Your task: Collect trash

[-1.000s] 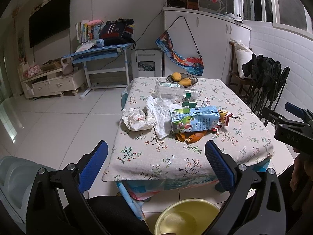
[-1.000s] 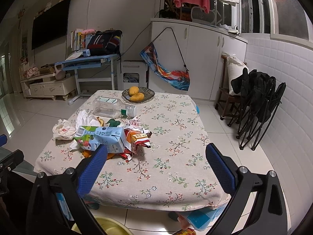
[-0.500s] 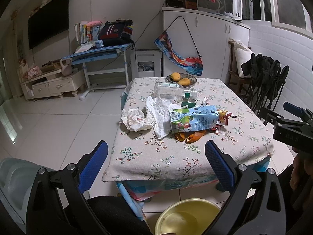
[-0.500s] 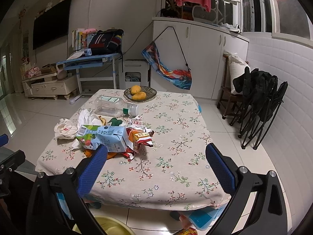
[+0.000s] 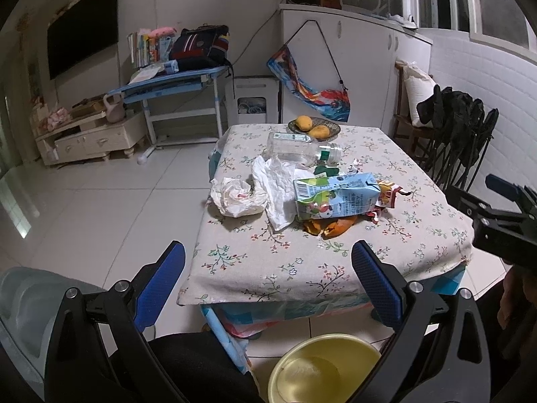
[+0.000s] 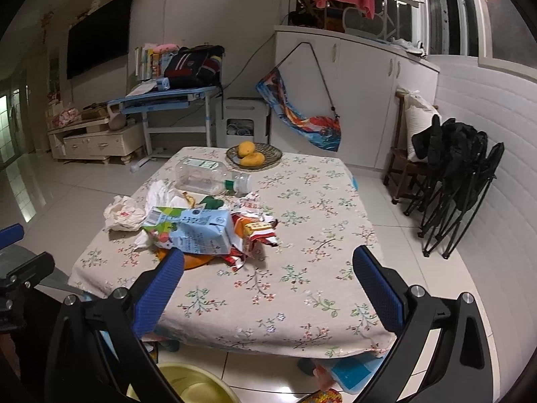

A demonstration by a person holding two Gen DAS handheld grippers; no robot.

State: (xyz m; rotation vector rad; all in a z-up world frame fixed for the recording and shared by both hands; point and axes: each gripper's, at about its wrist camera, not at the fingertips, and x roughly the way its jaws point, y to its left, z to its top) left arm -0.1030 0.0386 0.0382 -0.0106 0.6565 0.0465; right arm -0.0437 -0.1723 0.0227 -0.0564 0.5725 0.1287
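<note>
Left gripper (image 5: 266, 280) hangs with its jaws spread wide, blue pads (image 5: 161, 280) facing each other, nothing between them. Right gripper (image 6: 268, 282) holds the same pose, jaws wide apart and empty (its black frame also shows at the edge of the left camera's view). A hand (image 5: 515, 297) sits in shadow beneath that frame, its grip too dark to read.

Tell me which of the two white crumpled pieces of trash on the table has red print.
The crumpled plastic bag at the table's left edge: red marks show on it. The tissue paper beside it, toward the milk carton, is plain white.
</note>
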